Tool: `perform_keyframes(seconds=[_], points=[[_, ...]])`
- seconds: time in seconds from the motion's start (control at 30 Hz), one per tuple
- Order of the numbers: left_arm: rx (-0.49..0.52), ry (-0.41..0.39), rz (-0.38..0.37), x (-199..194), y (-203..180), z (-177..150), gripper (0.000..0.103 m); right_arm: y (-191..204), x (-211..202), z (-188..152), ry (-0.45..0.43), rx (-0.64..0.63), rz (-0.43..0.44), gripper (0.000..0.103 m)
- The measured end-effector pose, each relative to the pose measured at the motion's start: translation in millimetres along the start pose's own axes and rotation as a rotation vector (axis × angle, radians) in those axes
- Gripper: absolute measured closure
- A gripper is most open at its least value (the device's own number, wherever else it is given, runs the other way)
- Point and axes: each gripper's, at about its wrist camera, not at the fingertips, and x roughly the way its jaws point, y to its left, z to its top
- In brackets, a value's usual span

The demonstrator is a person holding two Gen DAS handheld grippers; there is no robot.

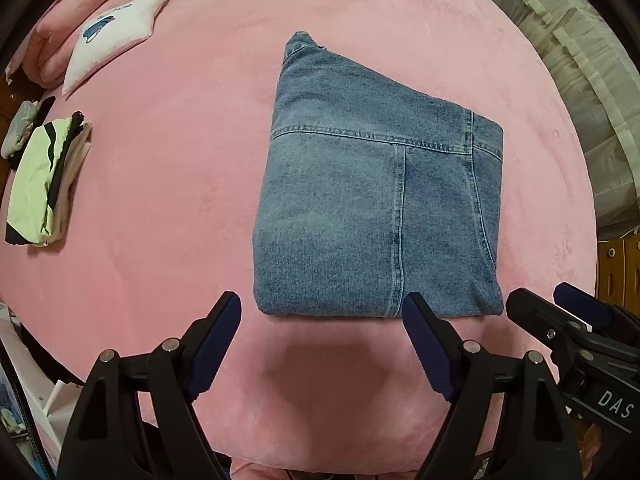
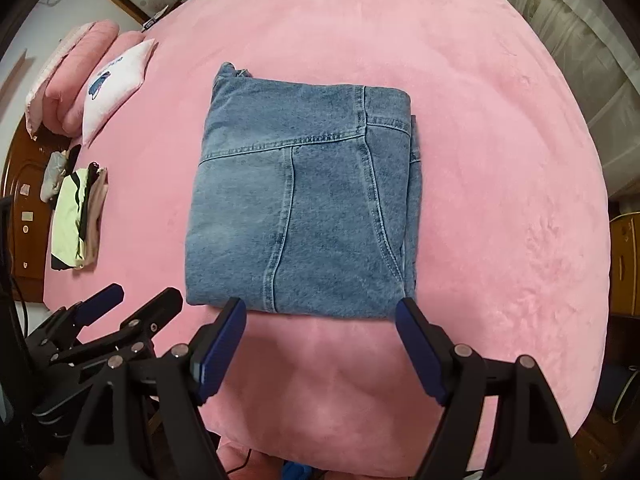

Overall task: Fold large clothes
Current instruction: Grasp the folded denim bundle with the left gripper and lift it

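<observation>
**Denim packet lies folded, both grippers above it with nothing held**

Denim is the material of the task's thing: a folded denim garment (image 1: 376,200) lies as a compact, thick rectangle near the middle of the pink plush bedspread (image 1: 180,200). One small corner of cloth (image 1: 301,40) sticks out at its far end, and on the right side the layers (image 2: 415,184) do not sit exactly on each other.

The left gripper (image 1: 322,320) hangs over the near edge of the packet, jaws spread wide, nothing between them. The right gripper (image 2: 320,320) is just beside it, also released and empty, pointing down at the same near edge.

I judge the fold is almost finished. What could go wrong now is small but real. The denim is stiff and thick, so the top layers may spring open if nobody presses them. If a finger catches the near edge while moving away, it can drag the packet and spoil the alignment. The loose far corner may also pull out further. A folded pile of clothes (image 1: 44,184) and a white cushion (image 1: 116,36) lie well apart on the left.
</observation>
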Motion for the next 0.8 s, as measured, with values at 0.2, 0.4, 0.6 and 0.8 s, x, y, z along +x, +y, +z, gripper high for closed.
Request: perform_keyframes(seconds=[0.2, 0.4, 0.6, 0.8], points=[[0.011, 0.015, 0.007, 9.4, 0.5, 9.4, 0.022, -1.6, 8.5, 10.0, 0.016, 0.007, -0.013, 0.024], [0.006, 0.056, 0.019, 30.6, 6.1, 23.5, 0.022, -2.6, 24.7, 23.7, 0.044, 0.004, -0.031, 0.021], [-0.007, 0.144, 0.042, 75.4, 20.6, 41.3, 0.021, -22.1, 62.9, 37.9, 0.124, 0.062, -0.006, 0.021], [-0.032, 0.206, 0.048, 123.0, 43.0, 61.7, 0.021, -69.6, 113.0, 44.4, 0.172, 0.220, 0.111, 0.021]])
